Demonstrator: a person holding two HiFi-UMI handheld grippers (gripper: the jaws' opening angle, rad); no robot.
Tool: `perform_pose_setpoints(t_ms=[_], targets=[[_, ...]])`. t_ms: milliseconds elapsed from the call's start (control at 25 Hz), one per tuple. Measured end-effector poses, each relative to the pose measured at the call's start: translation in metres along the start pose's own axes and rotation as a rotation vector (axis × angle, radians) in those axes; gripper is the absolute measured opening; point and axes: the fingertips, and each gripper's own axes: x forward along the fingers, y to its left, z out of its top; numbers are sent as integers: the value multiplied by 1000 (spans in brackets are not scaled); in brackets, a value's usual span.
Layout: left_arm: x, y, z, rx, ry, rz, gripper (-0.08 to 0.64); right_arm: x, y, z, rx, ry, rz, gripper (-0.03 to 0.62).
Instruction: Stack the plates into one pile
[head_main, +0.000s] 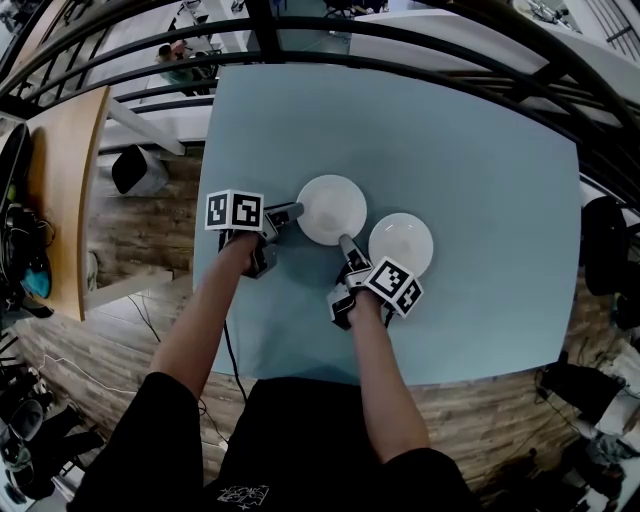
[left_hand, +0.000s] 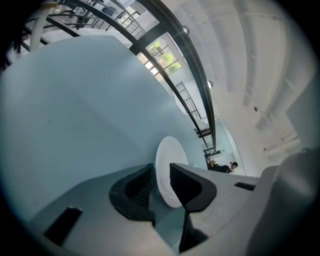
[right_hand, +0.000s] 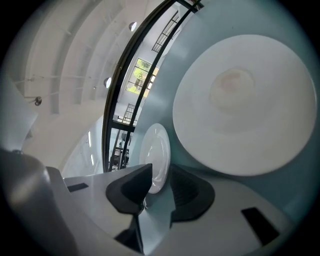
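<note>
Two plates, side by side, mid-table (head_main: 480, 150), unstacked. Left gripper (head_main: 287, 212) and right gripper (head_main: 345, 242): jaws narrowed onto opposite rims of plate (head_main: 331, 205). Step judged: lifting. Next: carry level over second plate (head_main: 401, 243).
</note>
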Motion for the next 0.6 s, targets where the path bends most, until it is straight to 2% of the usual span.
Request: perform_pose_setpoints(t_ms=[200, 320, 360, 600], targets=[[2, 2, 0, -14, 3, 5, 88, 8, 0, 2, 32, -20, -18, 87], [2, 7, 1, -10, 4, 23, 57, 10, -4, 2, 32, -14, -48, 35], [1, 8, 1, -9, 3, 27, 38, 10, -5, 2, 35, -12, -50, 34], [-4, 6, -6, -6, -6, 30, 37, 4, -4, 0, 34, -8, -46, 31]])
